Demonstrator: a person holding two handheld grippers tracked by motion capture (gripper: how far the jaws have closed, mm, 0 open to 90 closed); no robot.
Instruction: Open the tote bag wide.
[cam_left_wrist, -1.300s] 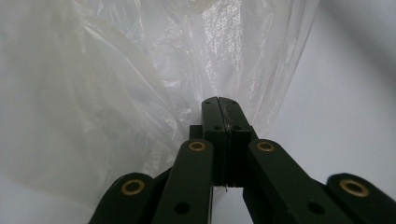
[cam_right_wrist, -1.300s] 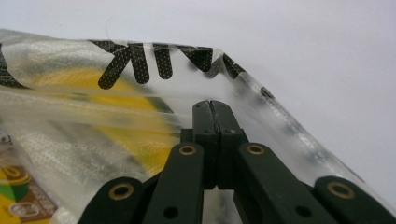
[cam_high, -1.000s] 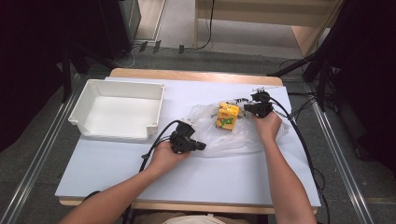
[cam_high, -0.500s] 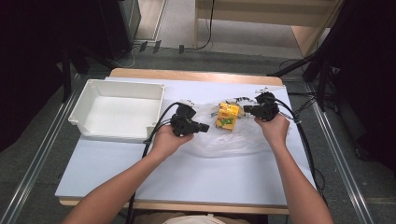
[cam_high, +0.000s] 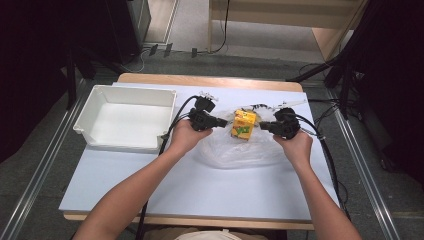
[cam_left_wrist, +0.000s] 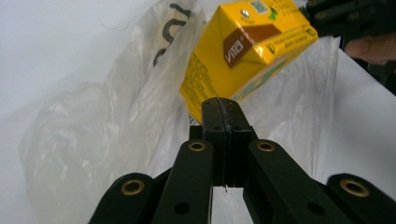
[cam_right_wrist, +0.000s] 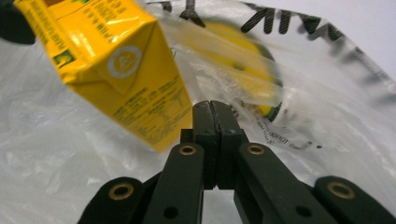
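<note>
1. My left gripper (cam_high: 224, 122) has moved up to 9 o'clock of the yellow cardboard juice carton (cam_high: 243, 124), jaws closed, seemingly pinching the clear plastic bag (cam_high: 235, 150).
2. My right gripper (cam_high: 264, 126), also closed on the bag, stays at 3 o'clock.

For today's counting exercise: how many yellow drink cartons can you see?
1. The yellow drink carton is on the clear plastic bag, between the two tools; the bag's folds may hide others.

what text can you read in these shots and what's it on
"VITA": brown flap on top of the yellow drink carton.
Small print on the carton's sides: too small and blurred to read.
Black letters on the clear plastic bag: cut off and creased, not readable.
</note>
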